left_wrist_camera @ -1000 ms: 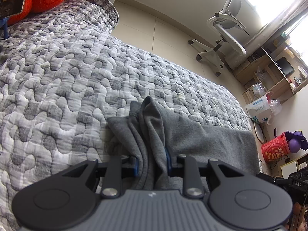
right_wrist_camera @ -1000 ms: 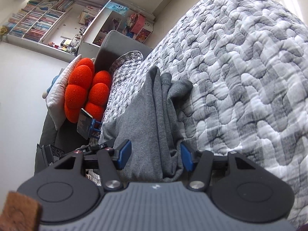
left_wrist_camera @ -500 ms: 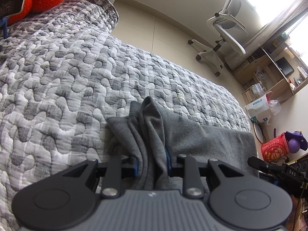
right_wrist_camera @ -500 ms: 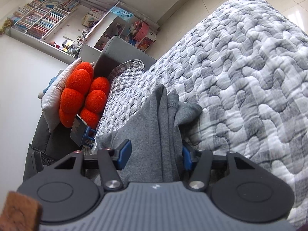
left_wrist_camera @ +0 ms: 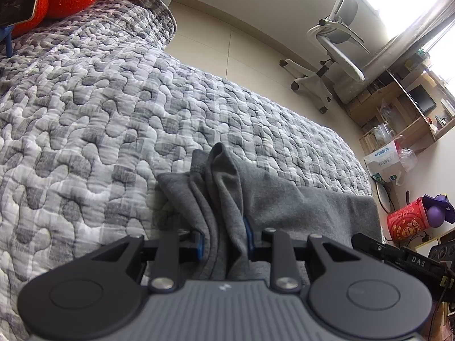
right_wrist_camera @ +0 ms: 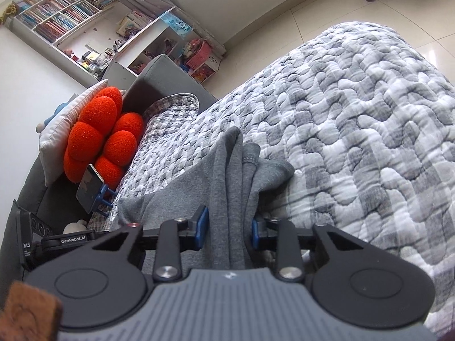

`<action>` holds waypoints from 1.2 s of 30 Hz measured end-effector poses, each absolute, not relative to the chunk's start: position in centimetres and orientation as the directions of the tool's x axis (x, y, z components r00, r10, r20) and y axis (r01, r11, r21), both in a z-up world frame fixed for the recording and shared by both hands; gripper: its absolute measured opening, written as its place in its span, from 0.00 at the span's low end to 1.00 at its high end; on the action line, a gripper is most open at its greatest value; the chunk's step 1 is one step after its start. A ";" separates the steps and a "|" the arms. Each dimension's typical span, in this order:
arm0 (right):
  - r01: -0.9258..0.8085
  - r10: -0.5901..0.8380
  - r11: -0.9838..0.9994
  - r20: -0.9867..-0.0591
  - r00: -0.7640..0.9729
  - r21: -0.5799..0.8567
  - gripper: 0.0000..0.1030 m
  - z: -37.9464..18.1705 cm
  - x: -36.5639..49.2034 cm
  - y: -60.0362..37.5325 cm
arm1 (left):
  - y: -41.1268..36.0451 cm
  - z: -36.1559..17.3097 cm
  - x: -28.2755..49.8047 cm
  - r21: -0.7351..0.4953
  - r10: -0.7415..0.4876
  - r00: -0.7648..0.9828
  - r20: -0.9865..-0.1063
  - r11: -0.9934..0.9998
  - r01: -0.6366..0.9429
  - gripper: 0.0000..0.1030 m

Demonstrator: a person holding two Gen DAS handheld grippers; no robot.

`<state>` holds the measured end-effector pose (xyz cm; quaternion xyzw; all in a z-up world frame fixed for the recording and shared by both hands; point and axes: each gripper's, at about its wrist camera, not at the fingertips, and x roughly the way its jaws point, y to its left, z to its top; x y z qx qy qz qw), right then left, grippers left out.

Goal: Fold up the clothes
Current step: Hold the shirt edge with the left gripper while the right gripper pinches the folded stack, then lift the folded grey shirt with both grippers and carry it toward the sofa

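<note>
A grey garment (left_wrist_camera: 284,196) lies bunched along the near edge of a bed covered by a grey patterned quilt (left_wrist_camera: 85,113). In the left wrist view my left gripper (left_wrist_camera: 224,237) is shut on a gathered fold of it, blue pads pressing both sides. In the right wrist view the grey garment (right_wrist_camera: 227,164) rises as a ridge between the jaws of my right gripper (right_wrist_camera: 227,227). Those jaws are closing, and the pads squeeze the folds. The cloth sags between the two grips over the quilt (right_wrist_camera: 355,113).
An orange knotted cushion (right_wrist_camera: 96,142) and a phone on a blue stand (right_wrist_camera: 89,187) sit at the head of the bed. A white office chair (left_wrist_camera: 335,39) stands on the tiled floor beyond the bed. Bookshelves (right_wrist_camera: 65,8) line the wall, and a red tin (left_wrist_camera: 406,221) stands by the bedside.
The right gripper's jaws have drawn in from wide apart onto the garment's folds, and its view has rolled and shifted a little. The left gripper has kept still, holding the cloth.
</note>
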<state>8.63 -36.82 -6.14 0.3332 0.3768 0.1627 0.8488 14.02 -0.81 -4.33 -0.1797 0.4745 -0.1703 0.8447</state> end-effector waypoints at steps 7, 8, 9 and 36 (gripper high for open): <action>-0.015 0.521 0.733 -0.547 0.655 0.680 0.29 -5.9 8.4 -35.9 | -1.0 -4.3 14.1 -0.459 -0.453 0.491 -0.744 0.881 0.115 0.26; -0.017 0.517 0.739 -0.550 0.656 0.674 0.29 -5.8 8.4 -35.7 | -1.1 -4.3 14.1 -0.459 -0.452 0.491 -0.745 0.881 0.115 0.26; -0.018 0.512 0.744 -0.553 0.657 0.668 0.29 -5.8 8.4 -35.5 | -1.1 -4.3 14.1 -0.459 -0.452 0.491 -0.745 0.881 0.114 0.26; -0.101 0.215 0.971 -0.602 0.769 0.218 0.19 -0.8 8.1 -26.7 | -3.7 -0.5 11.5 -0.232 -0.269 0.627 -0.731 0.962 0.143 0.18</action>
